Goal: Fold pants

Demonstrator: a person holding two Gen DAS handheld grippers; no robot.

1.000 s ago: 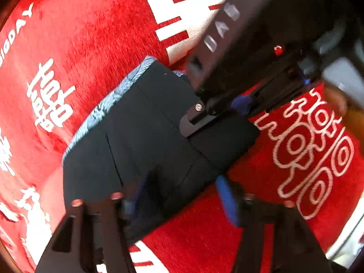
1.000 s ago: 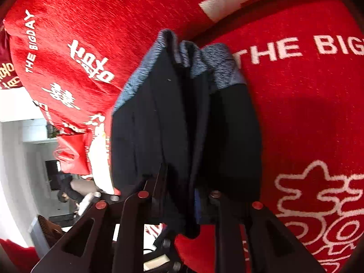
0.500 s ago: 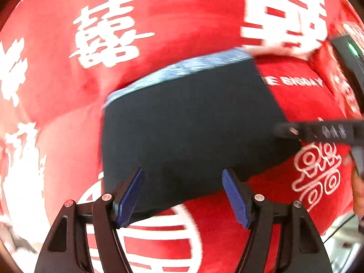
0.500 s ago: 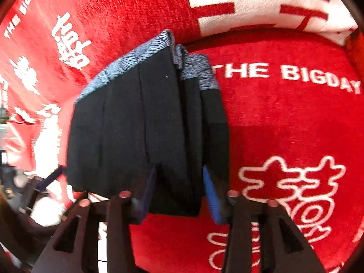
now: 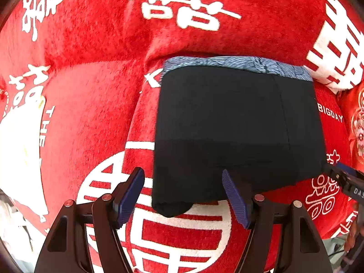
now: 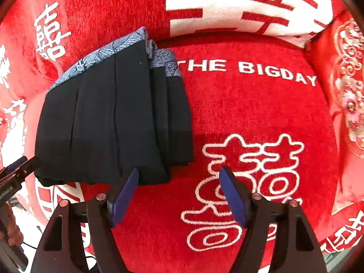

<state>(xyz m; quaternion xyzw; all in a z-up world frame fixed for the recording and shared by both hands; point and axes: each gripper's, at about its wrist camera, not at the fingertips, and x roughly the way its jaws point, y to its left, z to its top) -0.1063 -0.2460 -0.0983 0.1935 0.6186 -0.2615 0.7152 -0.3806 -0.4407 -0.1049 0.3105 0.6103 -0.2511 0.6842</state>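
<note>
The folded black fabric pants (image 5: 236,132), with a blue patterned waistband, lie flat on the red plush cloth (image 6: 261,113). The left gripper (image 5: 183,195) hangs open, apparently above their near edge. The right gripper (image 6: 178,193), its jaws just opened, holds nothing.

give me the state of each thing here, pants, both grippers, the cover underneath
pants: folded into a compact stack, lying flat, patterned waistband at the far edge
left gripper: open, holding nothing
right gripper: jaws just opened, nothing between them
red cover: spread under the pants
</note>
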